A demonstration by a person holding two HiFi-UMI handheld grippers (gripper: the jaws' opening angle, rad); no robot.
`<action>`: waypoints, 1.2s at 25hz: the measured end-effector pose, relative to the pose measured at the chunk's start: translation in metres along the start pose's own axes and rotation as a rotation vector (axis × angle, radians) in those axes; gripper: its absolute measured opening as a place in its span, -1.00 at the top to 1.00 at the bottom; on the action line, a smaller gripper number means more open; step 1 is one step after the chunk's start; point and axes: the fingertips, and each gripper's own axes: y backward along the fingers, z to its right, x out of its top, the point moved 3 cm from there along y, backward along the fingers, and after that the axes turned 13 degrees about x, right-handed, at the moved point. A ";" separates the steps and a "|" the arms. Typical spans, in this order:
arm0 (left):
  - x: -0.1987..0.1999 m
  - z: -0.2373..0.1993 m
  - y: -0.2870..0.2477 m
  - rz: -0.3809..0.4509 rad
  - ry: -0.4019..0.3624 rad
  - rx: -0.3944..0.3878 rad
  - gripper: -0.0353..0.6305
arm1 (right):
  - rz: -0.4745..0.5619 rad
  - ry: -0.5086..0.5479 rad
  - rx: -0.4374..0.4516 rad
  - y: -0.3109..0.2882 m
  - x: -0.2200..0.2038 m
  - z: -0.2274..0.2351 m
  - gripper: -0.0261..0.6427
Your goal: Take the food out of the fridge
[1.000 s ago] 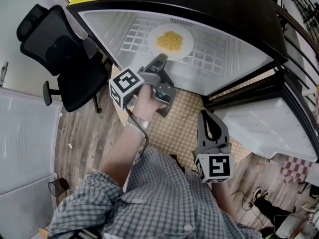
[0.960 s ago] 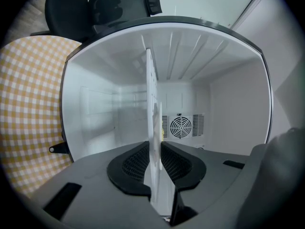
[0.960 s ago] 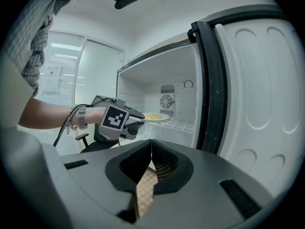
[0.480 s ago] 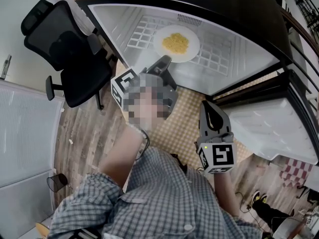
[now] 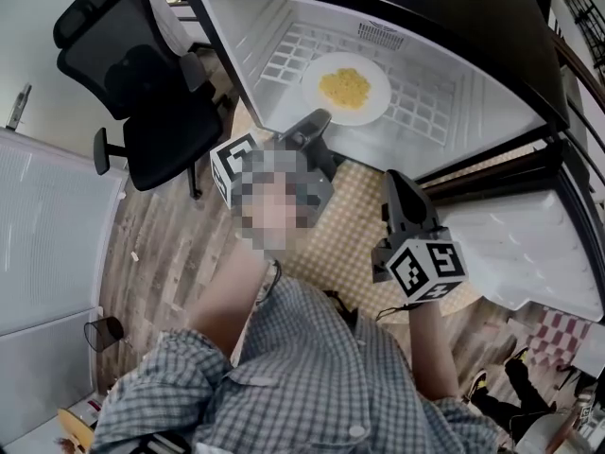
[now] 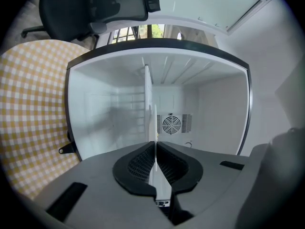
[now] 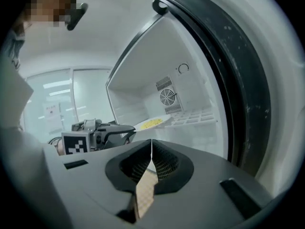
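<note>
The fridge (image 5: 473,83) stands open. On the wire shelf (image 5: 284,60) in its white inside lies a round white plate (image 5: 374,112) with a small heap of yellow food (image 5: 344,87) in its middle. The plate lies flat, food side up, close to the near edge of the shelf. Because it is round, it shows no long axis. In the left gripper view it is seen from its edge, as a thin white line running away from the camera into the fridge.

The left gripper (image 5: 316,119) reaches in from the near left, and its jaws are pinching the near rim of the plate. The right gripper (image 5: 396,182) is outside the fridge, to the right of the left one, above the yellow checked mat (image 5: 350,225). Its jaws are pressed together with nothing between them. The open fridge door (image 5: 529,244) is at the right.
</note>
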 end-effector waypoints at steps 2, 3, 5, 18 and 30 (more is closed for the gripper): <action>0.001 -0.001 0.003 -0.007 -0.002 -0.005 0.86 | 0.021 -0.067 0.020 -0.009 -0.001 0.002 0.89; 0.001 -0.001 0.004 -0.010 -0.008 -0.007 0.86 | 0.032 -0.104 0.029 -0.014 -0.001 0.004 0.89; 0.001 -0.001 0.005 -0.019 -0.019 -0.009 0.86 | 0.064 -0.193 0.053 -0.021 0.000 0.005 0.89; -0.003 -0.007 0.015 -0.071 -0.063 -0.024 0.85 | 0.195 -0.525 0.147 -0.061 0.008 0.017 0.62; -0.009 -0.016 0.024 -0.085 -0.118 -0.013 0.85 | 0.153 -0.467 0.117 -0.063 0.003 0.015 0.71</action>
